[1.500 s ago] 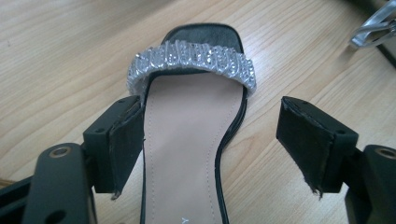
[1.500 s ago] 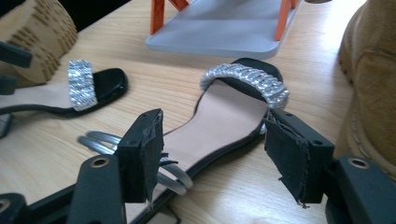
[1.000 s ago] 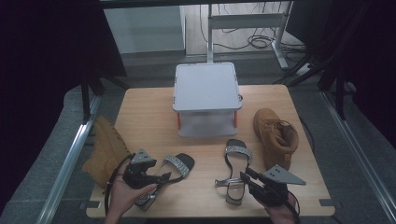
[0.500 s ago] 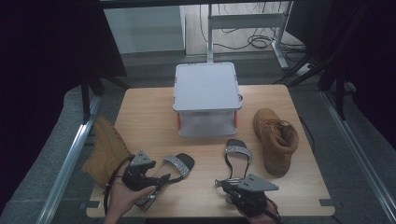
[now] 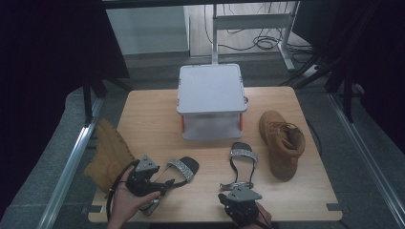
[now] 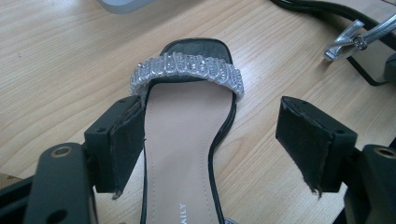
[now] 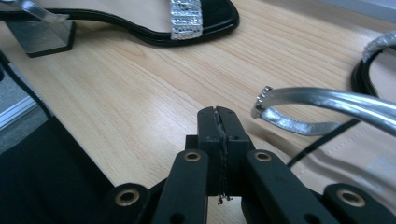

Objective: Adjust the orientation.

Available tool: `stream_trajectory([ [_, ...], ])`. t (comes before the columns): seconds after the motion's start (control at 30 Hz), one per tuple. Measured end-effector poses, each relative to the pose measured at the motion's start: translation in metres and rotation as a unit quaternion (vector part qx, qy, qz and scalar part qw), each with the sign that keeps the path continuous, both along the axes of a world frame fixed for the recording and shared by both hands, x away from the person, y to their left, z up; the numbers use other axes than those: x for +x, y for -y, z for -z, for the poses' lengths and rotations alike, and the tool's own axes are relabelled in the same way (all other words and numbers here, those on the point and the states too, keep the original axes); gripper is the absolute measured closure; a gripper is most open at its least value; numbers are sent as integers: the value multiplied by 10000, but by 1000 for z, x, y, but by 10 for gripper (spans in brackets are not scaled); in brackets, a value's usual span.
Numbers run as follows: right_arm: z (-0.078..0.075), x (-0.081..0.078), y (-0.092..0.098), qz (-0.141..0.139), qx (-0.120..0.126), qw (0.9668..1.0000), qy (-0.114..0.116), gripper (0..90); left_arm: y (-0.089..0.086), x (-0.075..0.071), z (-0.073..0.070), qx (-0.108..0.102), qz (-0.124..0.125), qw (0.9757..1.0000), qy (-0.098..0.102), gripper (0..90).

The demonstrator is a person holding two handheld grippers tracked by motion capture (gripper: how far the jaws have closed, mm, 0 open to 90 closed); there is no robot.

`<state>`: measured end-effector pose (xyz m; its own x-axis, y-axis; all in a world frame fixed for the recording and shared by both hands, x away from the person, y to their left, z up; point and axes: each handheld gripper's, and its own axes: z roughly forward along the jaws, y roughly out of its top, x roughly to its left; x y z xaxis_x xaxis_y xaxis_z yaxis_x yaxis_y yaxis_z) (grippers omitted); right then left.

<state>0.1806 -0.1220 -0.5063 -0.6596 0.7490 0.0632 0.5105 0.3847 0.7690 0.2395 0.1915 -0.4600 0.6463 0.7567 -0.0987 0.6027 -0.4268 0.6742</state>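
Two sandals on table: left gripper (image 6: pixel 210 140) agape astride left sandal (image 6: pixel 187 140), nothing pinched; right gripper (image 7: pixel 218 122) clamped empty beside right sandal (image 5: pixel 241 167). Risk: closing off-centre, skidding sole sideways.

A: What is sitting at the back of the bench (image 5: pixel 153 119)?
B: A grey lidded box (image 5: pixel 211 98), centred there.
A: And the boots?
B: One tan boot (image 5: pixel 282 143) is lying right of the box; another boot (image 5: pixel 109 155) is hanging over the left edge.
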Motion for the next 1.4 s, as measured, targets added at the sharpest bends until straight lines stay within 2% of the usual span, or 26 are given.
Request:
stream_trajectory([
  [0.17, 3, 1, 5, 159, -96, 9998, -3, 897, -2, 0, 0, 29, -8, 10000, -27, 240],
  [0.23, 3, 2, 8, 221, -81, 9997, -19, 897, -3, 1, 1, -66, -6, 10000, -61, 240],
  [0.37, 3, 0, 11, 227, -74, 9997, -16, 897, -5, 2, 4, -86, -61, 9999, -119, 240],
  [0.73, 1, -4, 23, 297, 18, 9995, -114, 899, -6, 2, 5, -76, -62, 9999, -118, 240],
  [1.2, 0, -9, 41, 376, -25, 9991, -182, 899, -6, 1, 6, -51, -95, 9999, -90, 240],
  [1.4, 3, -10, 52, 438, -79, 9986, -301, 899, -5, 1, 7, -30, -75, 9999, -113, 240],
])
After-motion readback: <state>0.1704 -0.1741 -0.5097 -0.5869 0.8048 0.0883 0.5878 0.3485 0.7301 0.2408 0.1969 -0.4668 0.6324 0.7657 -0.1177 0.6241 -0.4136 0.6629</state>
